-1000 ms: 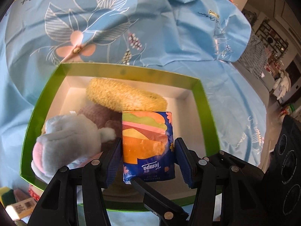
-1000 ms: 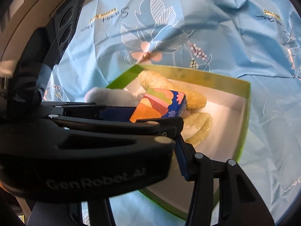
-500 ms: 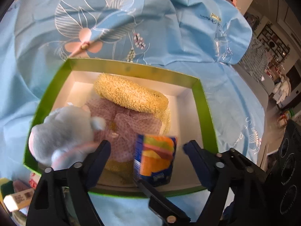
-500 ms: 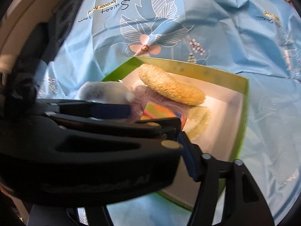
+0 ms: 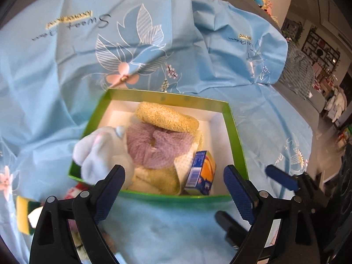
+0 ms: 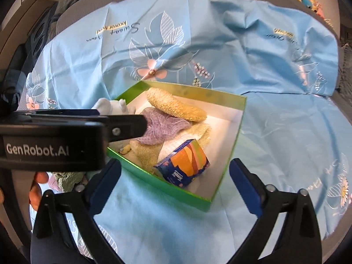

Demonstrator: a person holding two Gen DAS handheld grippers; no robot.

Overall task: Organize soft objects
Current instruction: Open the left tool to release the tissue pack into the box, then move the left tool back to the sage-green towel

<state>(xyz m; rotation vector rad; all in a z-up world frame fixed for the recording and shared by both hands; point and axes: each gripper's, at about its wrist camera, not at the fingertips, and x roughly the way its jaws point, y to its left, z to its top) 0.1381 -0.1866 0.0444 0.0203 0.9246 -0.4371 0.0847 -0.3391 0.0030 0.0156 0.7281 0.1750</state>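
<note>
Left wrist view looks down on a green box (image 5: 236, 129) set on a blue cloth (image 5: 66, 70), and most of the sorting looks done: inside lie a yellow loofah (image 5: 167, 118), a purple mesh puff (image 5: 158, 147), a pale towel (image 5: 154, 178), a grey plush toy (image 5: 103, 151) leaning over the near left corner, and a tissue pack (image 5: 201, 170) tipped on its side in the near right corner against the wall. The left gripper (image 5: 173, 189) has just been opening and its jaws stand wide with nothing between them, hanging over the box's near edge. From the right wrist, the right gripper (image 6: 175, 181) has likewise just been opening and is spread fully, empty, the tissue pack (image 6: 183, 161) lying free beyond its fingers in the box (image 6: 231, 160). So the pack's placement seems finished. What remains, by my reading, sits outside the box at the left gripper's near left: a yellow-and-green sponge (image 5: 24, 216) and some reddish soft item beside it, too blurred to name. Free room in the box is mostly the white strip along its right side, so the last pieces may have to go there or on top.
</note>
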